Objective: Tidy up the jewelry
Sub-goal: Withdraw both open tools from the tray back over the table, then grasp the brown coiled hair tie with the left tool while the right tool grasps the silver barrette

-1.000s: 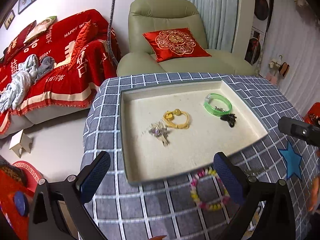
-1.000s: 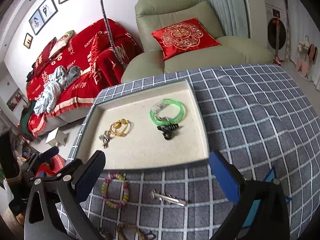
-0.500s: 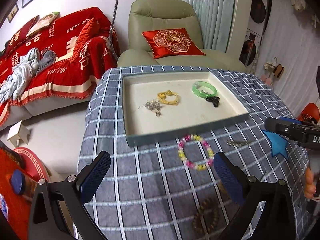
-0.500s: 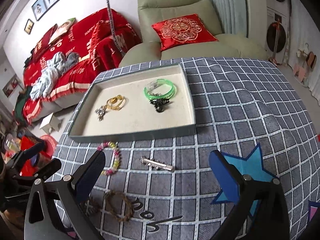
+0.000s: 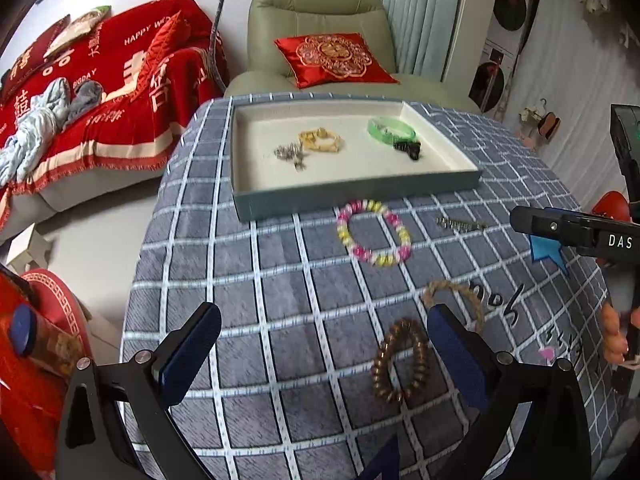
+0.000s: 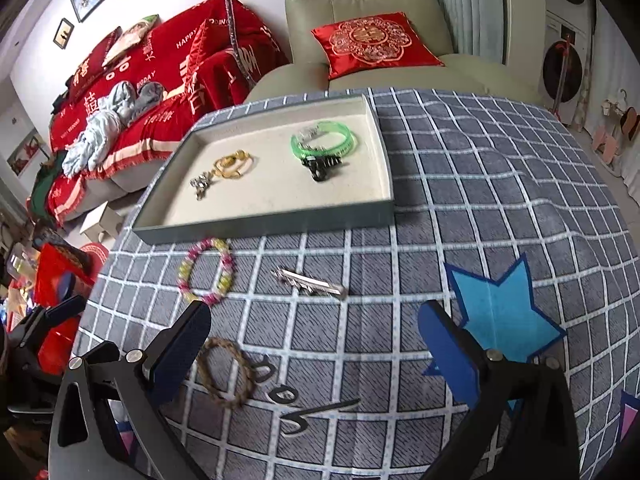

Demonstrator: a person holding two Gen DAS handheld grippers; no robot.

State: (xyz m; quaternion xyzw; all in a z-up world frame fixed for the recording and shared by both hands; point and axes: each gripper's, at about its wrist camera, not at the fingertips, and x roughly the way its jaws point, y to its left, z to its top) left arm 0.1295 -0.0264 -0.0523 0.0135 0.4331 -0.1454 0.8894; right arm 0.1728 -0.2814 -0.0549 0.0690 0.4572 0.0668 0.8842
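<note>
A grey-walled tray (image 5: 356,190) (image 6: 264,222) with a cream floor holds a green bangle (image 5: 391,130) (image 6: 324,144), a black clip (image 6: 322,166), a gold bracelet (image 5: 320,140) (image 6: 232,162) and a silver piece (image 5: 290,154). In front of it on the checked cloth lie a pink and yellow bead bracelet (image 5: 374,232) (image 6: 206,270), a silver hair clip (image 6: 310,282) (image 5: 460,224), a braided tan ring (image 6: 224,372) (image 5: 454,300) and a brown bead bracelet (image 5: 400,358). My left gripper (image 5: 324,354) hangs open above the cloth's near part. My right gripper (image 6: 314,354) is open too, with nothing between its fingers.
A blue star patch (image 6: 502,312) lies on the cloth at the right. Beyond the table stand a green armchair (image 5: 320,20) with a red cushion (image 5: 334,58) and a red-covered sofa (image 5: 80,92). The table's left edge drops to the floor (image 5: 96,240).
Both grippers have pulled back from the tray toward the near side of the table, so the loose bracelets and hair clip on the cloth came into view. Both stayed open.
</note>
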